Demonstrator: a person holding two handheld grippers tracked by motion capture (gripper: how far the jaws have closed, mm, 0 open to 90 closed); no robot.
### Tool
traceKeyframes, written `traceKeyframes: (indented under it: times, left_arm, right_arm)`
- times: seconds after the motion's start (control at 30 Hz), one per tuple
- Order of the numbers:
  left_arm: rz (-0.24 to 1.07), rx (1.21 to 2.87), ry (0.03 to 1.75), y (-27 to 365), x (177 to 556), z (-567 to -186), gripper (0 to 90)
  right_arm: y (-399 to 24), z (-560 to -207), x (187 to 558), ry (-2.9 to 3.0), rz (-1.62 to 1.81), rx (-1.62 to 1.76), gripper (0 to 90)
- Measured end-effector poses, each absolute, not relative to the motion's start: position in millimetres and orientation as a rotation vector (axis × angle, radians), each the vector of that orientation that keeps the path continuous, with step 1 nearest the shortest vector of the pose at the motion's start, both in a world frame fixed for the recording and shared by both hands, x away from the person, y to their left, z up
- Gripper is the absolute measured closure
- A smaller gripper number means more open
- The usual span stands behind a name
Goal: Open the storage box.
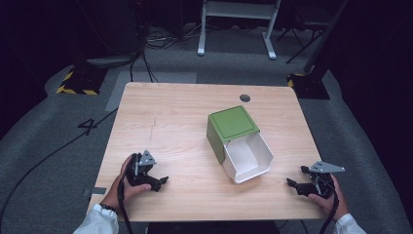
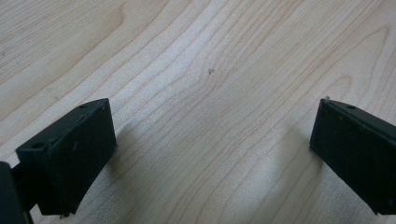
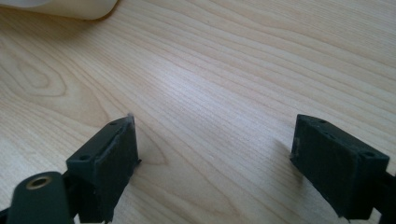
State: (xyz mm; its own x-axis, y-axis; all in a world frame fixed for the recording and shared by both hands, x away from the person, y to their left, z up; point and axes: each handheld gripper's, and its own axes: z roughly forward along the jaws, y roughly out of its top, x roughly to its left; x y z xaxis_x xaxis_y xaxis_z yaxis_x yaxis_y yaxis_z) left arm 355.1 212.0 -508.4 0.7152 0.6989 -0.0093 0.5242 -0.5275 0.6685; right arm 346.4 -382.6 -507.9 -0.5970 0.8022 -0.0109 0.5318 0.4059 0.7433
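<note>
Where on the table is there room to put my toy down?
The light wooden table is bare across its whole left half, from the far edge down to the left tool. The near strip between both tools is free too. The middle right is taken by the green box with its white drawer pulled out; the right tool sits near the right corner.

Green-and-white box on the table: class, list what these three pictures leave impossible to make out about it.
- White drawer: in the high view its near wall hides part of its floor.
- Green sleeve: the sleeve's own top hides its inside and how deep the drawer sits.
- In the right gripper view, the top edge cuts a white corner; most of it is unseen.
</note>
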Motion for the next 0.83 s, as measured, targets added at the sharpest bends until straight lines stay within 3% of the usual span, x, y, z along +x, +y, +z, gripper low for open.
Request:
traceKeyframes:
  times: [0.83]
  left_arm:
    - [0.341,2.260,0.919,212.2,355.9,-508.2,0.3]
  right_arm:
    - [-382.7,-507.7,347.8,2.302,1.014,1.148,14.8]
